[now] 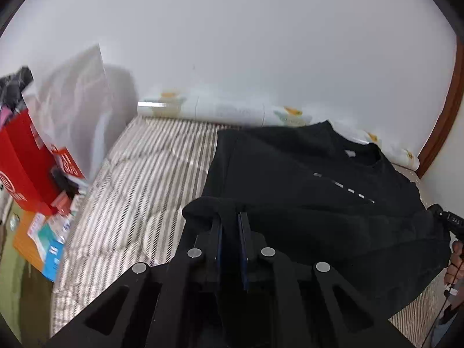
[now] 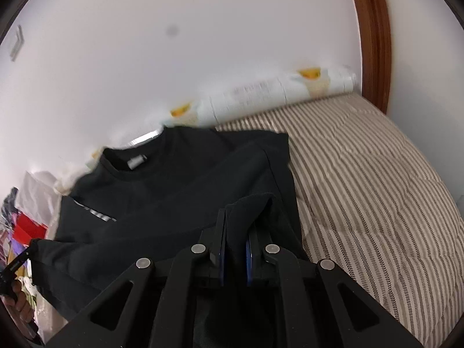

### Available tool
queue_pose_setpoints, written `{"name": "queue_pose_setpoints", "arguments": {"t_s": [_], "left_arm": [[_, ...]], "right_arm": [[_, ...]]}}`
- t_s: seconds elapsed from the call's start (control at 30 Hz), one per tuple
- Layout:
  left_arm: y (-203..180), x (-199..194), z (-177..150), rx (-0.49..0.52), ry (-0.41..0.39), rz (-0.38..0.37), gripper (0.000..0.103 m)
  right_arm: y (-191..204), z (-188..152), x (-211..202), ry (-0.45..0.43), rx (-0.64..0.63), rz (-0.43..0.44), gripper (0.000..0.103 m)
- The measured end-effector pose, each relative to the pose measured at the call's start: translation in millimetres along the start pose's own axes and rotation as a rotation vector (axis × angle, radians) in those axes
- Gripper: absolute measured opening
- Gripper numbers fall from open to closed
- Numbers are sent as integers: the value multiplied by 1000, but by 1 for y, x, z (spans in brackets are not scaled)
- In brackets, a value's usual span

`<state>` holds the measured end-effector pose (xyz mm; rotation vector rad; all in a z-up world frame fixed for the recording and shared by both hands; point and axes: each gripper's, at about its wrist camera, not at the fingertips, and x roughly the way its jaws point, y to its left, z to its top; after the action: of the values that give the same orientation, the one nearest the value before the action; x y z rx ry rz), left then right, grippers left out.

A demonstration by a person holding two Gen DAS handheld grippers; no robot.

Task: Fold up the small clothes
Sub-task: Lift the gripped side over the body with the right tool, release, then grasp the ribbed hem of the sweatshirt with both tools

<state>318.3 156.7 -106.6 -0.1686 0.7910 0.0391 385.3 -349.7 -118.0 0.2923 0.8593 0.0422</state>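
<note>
I see the black shirt [image 1: 304, 179] spread on the striped bedding [image 1: 150, 174], centre frame. My left gripper [image 1: 230, 217] is clamped narrow on its lower hem corner; my right gripper [image 2: 239, 217] likewise pinches the opposite corner.

Bedroom, striped quilted bed [image 2: 377, 179], pillow [image 1: 78, 98], wooden doorframe [image 2: 374, 34]

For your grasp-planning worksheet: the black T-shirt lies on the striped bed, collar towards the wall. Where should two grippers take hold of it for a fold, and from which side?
Grip the hem corners of the black T-shirt, coming from the near side, opposite the collar. That edge lies nearest and lifts freely. The left gripper and right gripper are each shut on bunched fabric there.
</note>
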Motion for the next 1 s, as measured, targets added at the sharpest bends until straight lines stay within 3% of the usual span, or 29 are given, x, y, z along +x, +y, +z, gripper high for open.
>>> {"name": "queue_pose_setpoints", "arguments": {"t_s": [0.13, 0.17, 0.23, 0.27, 0.43, 0.63, 0.8, 1.0], "left_arm": [[2, 0, -5, -12, 19, -24, 15], [2, -2, -6, -11, 23, -32, 16], [3, -11, -10, 5, 34, -52, 28], [2, -16, -13, 19, 39, -59, 32], [10, -45, -38, 52, 30, -76, 49], [39, -56, -74, -4, 69, -80, 57], [64, -40, -83, -89, 121, -108, 60], [57, -14, -73, -69, 148, -107, 60]], "right_arm": [[-2, -4, -3, 33, -9, 4, 16], [-2, -6, -11, 33, -17, 16, 25], [-1, -13, -28, 44, -37, 58, 44], [-1, -18, -42, 34, -58, 67, 49], [0, -54, -97, -58, -188, -51, 49], [-32, -80, -97, -16, -132, -140, 48], [-59, -78, -83, 13, 24, -53, 49], [-46, -71, -57, 38, 9, -54, 48]]}}
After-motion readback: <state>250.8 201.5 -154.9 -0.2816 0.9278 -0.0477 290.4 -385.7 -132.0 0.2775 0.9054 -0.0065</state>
